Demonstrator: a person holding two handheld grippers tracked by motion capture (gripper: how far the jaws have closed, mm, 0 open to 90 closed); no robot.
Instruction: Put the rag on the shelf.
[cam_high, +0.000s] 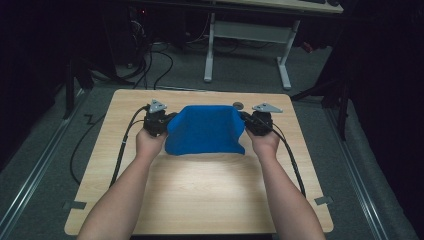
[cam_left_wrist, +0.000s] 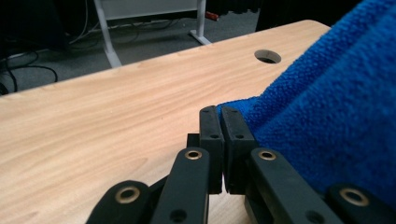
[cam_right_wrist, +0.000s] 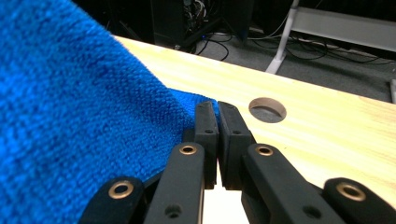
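A: Entry, cloth position. The blue towel (cam_high: 204, 131) is being held up over the far half of the wooden desk (cam_high: 200, 195), stretched between the two tongs, its lower edge hanging down to the desk surface nearer the person.

B: Left side noted. The left tongs (cam_high: 167, 120) are being kept pressed together on the towel's left corner; in the left gripper view the jaws are seen closed flush, with a corner of blue terry (cam_left_wrist: 327, 116) being pinched at their tips (cam_left_wrist: 219, 112).

A: Right side likewise. The right tongs (cam_high: 245, 119) are being clamped on the opposite corner; in the right gripper view the jaws are meeting, with the cloth (cam_right_wrist: 70, 107) being drawn in at the tips (cam_right_wrist: 212, 106) from the left.

B: The round hole (cam_high: 238, 105) in the desk is being seen just behind the towel's top edge, near the right tongs.

A: Each grip is being held by a hand, left hand (cam_high: 149, 142) and right hand (cam_high: 264, 142), with forearms being extended from the near edge. Cables are being trailed back from both tongs across the desk.

B: A white-legged table (cam_high: 247, 40) is being seen on the grey floor beyond the desk.
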